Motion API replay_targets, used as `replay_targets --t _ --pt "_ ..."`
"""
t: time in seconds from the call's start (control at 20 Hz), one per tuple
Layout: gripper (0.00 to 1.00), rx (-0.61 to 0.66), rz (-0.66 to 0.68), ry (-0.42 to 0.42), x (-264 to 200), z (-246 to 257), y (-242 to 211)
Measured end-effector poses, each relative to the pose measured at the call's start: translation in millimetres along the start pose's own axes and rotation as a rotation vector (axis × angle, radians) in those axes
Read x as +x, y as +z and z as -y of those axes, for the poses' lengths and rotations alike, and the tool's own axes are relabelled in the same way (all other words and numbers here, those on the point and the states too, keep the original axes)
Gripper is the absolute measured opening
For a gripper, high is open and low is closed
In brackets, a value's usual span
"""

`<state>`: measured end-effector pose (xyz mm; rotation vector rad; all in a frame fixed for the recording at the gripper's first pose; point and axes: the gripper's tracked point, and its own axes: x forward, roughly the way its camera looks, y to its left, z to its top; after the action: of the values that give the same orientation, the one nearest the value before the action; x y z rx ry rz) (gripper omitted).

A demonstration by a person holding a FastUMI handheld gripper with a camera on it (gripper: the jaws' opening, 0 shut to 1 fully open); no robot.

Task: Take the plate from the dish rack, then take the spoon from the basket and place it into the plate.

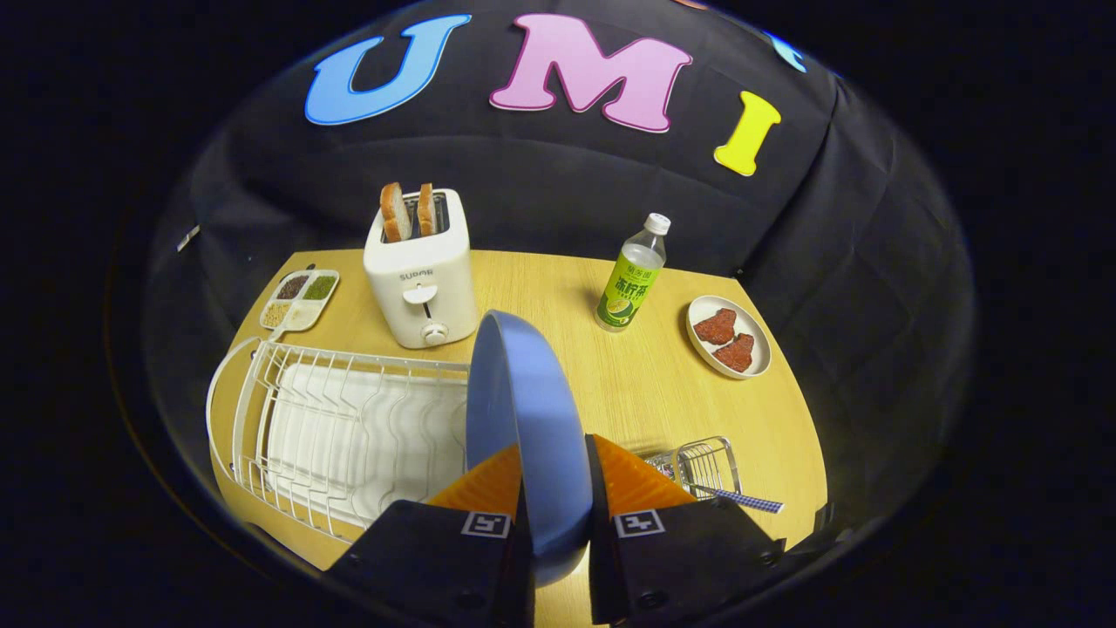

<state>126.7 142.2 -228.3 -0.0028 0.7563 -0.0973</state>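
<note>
A blue plate [523, 410] stands on edge between my fingers, held above the wooden table [645, 384]; my gripper [555, 475] is shut on its rim. The white wire dish rack [349, 427] lies just left of the plate. Just right of my fingers sits a small wire basket [704, 465] with a spoon in it; the spoon's checked handle [748, 500] sticks out over the basket's near rim. The spoon's bowl is hidden behind my right finger.
A white toaster [420, 279] with two bread slices stands beyond the rack. A divided dish of spices [301, 298] lies at the far left. A green-labelled bottle [629, 277] and a small plate with two pieces of meat [729, 337] stand at the far right.
</note>
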Motion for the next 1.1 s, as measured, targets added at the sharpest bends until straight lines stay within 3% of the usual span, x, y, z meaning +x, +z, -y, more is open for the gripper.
replay_targets --t 0.2,0.55,1.1 --pt "0.28 0.051 0.044 0.027 -16.6 12.0 9.6" --pt "0.28 0.199 0.07 0.188 -61.7 31.0 6.0" --pt "0.28 0.264 -0.031 0.377 -121.9 69.8 -79.5"
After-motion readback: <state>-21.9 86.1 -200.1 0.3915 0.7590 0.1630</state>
